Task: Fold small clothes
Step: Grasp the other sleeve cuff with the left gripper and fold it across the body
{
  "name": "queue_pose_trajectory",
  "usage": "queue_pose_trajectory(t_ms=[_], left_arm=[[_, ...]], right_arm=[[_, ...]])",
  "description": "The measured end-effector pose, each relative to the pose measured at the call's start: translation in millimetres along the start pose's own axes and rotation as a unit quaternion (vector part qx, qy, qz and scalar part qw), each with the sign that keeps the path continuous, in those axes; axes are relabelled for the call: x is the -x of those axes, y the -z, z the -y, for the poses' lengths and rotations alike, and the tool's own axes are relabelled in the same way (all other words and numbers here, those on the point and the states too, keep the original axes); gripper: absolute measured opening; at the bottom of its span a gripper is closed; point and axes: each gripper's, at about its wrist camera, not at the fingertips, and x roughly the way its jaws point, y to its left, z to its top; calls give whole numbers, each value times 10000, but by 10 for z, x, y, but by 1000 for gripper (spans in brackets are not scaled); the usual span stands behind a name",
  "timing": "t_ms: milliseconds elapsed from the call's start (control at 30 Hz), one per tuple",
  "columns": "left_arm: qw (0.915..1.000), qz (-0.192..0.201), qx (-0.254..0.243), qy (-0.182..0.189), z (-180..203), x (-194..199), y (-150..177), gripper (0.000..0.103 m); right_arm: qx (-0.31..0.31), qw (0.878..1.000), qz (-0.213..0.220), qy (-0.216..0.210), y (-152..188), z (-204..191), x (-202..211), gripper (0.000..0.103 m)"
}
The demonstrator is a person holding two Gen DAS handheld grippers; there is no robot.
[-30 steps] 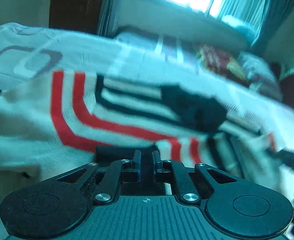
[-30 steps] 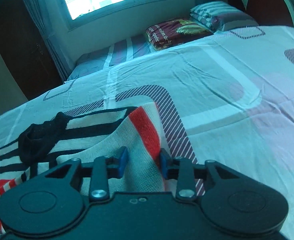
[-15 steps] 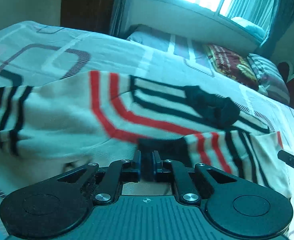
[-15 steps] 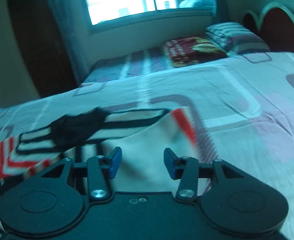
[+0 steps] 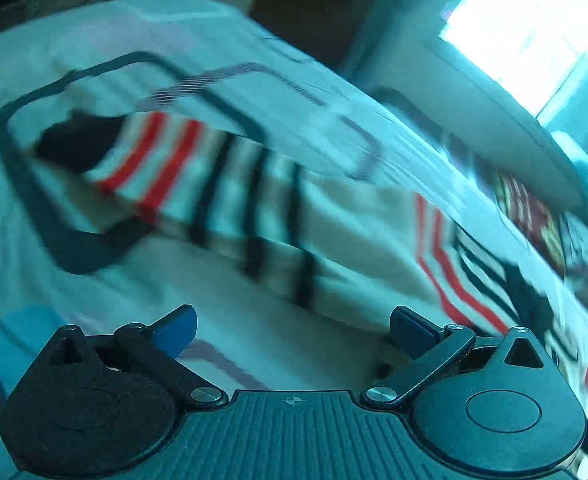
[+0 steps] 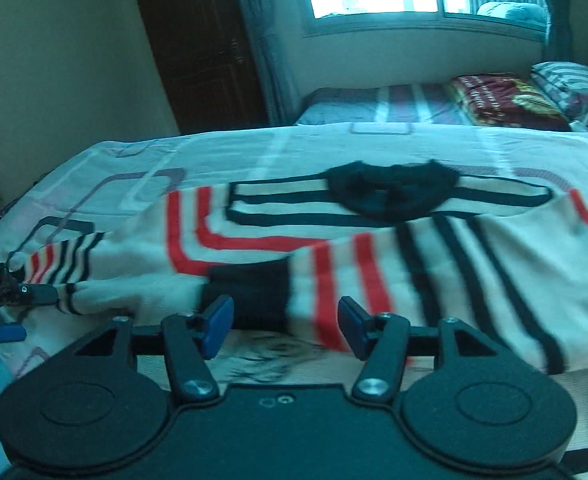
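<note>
Right sleeve folded across the chest since a second ago; both grips let go.

Lay flat on the bed (image 6: 334, 144): striped sweater (image 6: 514, 272), long axis crosswise in the right view, black collar (image 6: 390, 192) toward the window, black cuff (image 6: 250, 296) at mid-chest. Sat just ahead of the right gripper (image 6: 282, 328), jaws opening, cuff beyond the pads, untouched. Stretched out beyond the left gripper (image 5: 292, 332): the unfolded left sleeve (image 5: 198, 184), cuff pointing away from the body; jaws opening wide, nothing between. Nearer that sleeve: the left hand, likely the next fold.
</note>
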Motion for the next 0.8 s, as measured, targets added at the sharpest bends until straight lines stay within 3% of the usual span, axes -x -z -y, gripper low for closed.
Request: queue_pose_trajectory(t_ms=[67, 133, 200, 300, 567, 633, 700, 800], left_arm=[[9996, 55, 268, 7, -259, -19, -98, 99], [9989, -7, 470, 81, -472, -106, -181, 70], [9967, -195, 757, 225, -674, -234, -270, 49], [9910, -223, 1235, 466, -906, -378, -357, 48], [9821, 51, 1716, 773, -1081, -637, -629, 47], [9823, 83, 1788, 549, -1076, -688, -695, 14], [9794, 81, 1951, 517, -1091, -719, -730, 14], [9861, 343, 1566, 437, -924, -604, -785, 12]], right_arm=[[105, 9999, 5, -89, 0, -212, -63, 57], [184, 9997, -22, -152, 1, -385, -136, 57], [221, 9996, -37, -193, 1, -520, -196, 57], [292, 9994, -60, -190, -10, -671, -293, 57], [273, 9996, -82, 7, -63, -775, -541, 57], [303, 9995, -98, 86, -66, -775, -590, 57], [291, 9994, -108, 137, -76, -768, -634, 57], [337, 9991, -106, 251, -77, -768, -689, 57]])
